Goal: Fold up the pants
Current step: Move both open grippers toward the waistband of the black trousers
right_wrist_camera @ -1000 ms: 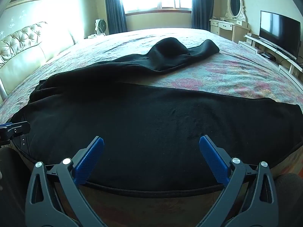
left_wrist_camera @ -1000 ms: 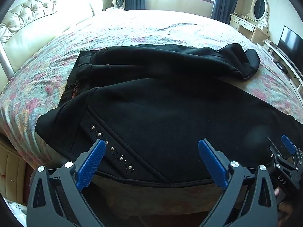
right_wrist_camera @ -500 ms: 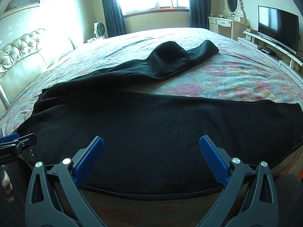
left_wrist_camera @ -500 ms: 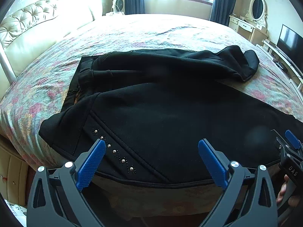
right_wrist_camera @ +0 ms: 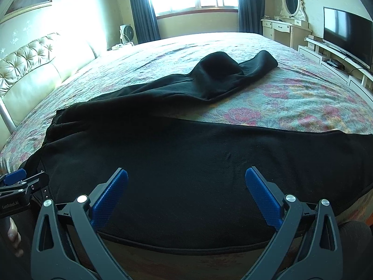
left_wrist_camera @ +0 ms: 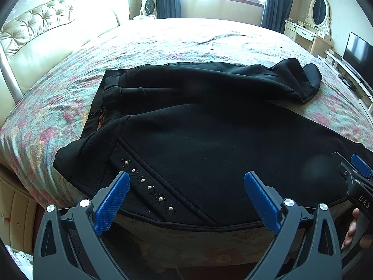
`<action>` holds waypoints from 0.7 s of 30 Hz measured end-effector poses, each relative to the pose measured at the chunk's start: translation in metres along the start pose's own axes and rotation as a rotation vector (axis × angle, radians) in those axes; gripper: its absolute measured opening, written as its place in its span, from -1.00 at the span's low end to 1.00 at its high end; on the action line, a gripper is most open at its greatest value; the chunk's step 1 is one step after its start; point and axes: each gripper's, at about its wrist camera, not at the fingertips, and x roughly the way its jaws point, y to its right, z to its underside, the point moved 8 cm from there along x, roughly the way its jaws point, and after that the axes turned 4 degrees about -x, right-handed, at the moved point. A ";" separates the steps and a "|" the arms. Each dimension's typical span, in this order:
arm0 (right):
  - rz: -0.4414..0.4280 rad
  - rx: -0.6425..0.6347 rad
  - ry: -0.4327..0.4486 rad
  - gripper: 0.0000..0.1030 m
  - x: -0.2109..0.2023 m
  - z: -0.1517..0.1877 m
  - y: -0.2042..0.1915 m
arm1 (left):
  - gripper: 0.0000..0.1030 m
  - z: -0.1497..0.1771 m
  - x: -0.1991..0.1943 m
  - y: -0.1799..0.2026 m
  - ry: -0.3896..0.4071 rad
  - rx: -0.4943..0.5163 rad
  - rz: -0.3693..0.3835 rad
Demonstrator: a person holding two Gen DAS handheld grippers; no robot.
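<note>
Black pants [left_wrist_camera: 209, 135] lie spread on the flowered bed [left_wrist_camera: 58, 107], waist to the left, with a row of studs [left_wrist_camera: 149, 186] near the front edge. The near leg [right_wrist_camera: 233, 163] runs along the bed's front edge. The far leg [right_wrist_camera: 221, 79] lies bunched further back. My left gripper [left_wrist_camera: 186, 198] is open and empty above the waist hem. My right gripper [right_wrist_camera: 186, 196] is open and empty above the near leg's front edge. Each gripper shows at the other view's side, the right one [left_wrist_camera: 356, 177] and the left one [right_wrist_camera: 21, 182].
A padded headboard [left_wrist_camera: 42, 35] stands at the left. A dressing table with mirror [right_wrist_camera: 289, 21] and a TV on a low unit [right_wrist_camera: 347, 39] stand at the right. A fan [left_wrist_camera: 147, 4] stands by the window. The bed's front edge drops off just below the grippers.
Both grippers have drawn back and up a little from the pants, so more of the bed shows. Both stay open. The pants have not moved.
</note>
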 end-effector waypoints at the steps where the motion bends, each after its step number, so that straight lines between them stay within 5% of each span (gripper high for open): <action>1: -0.005 -0.002 -0.003 0.96 0.001 0.000 -0.002 | 0.90 0.000 0.000 -0.001 -0.001 -0.004 0.003; 21: -0.040 -0.055 -0.016 0.96 0.003 -0.005 -0.033 | 0.90 -0.004 -0.004 -0.011 0.009 -0.017 -0.006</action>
